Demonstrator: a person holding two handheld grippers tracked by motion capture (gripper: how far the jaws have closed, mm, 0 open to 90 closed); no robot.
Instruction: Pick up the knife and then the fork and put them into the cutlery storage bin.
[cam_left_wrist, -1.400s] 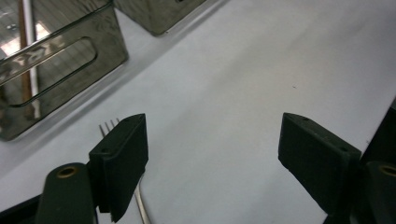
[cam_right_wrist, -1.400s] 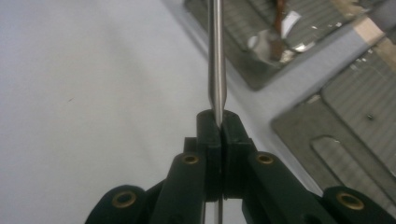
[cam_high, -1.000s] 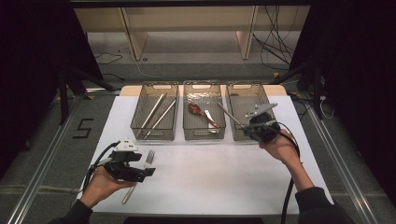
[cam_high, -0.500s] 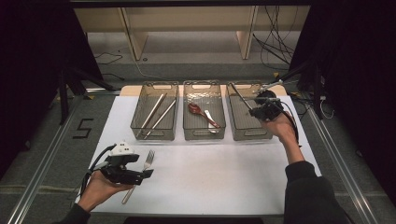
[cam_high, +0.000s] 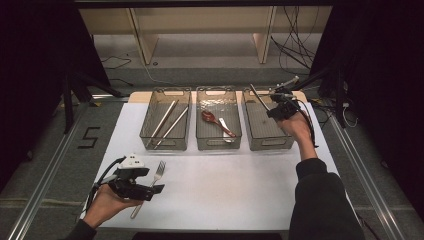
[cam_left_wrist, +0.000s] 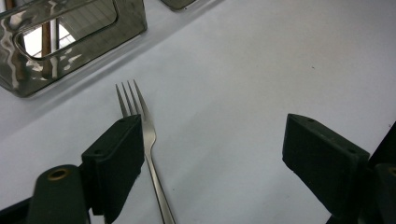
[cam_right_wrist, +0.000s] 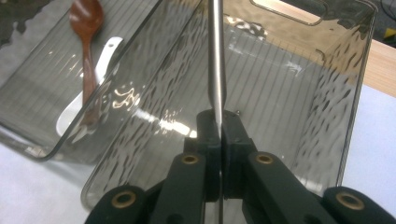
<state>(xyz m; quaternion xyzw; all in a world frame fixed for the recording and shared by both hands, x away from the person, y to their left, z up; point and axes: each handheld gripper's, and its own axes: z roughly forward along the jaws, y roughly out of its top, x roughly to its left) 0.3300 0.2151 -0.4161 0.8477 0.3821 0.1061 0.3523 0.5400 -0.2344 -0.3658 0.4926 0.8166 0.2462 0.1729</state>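
White mat (cam_high: 235, 180): near half is open between the 2 hands, a free lane across. Fork (cam_high: 150, 187) lies at near left, just beside the left gripper (cam_high: 159, 189). 3 bins block the far side in a row: left bin (cam_high: 148, 131), middle bin (cam_high: 200, 140), right bin (cam_high: 252, 140), narrow gaps between. Right gripper (cam_high: 272, 107) with a metal utensil (cam_high: 259, 96) sits above the right bin.

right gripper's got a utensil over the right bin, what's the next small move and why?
Probably lower it a little and then open the jaws. The right gripper is shut on a thin metal utensil, held above the right bin, which looks empty. The other bins already hold sorted pieces, so this one likely goes here. The left gripper waits open around the fork.
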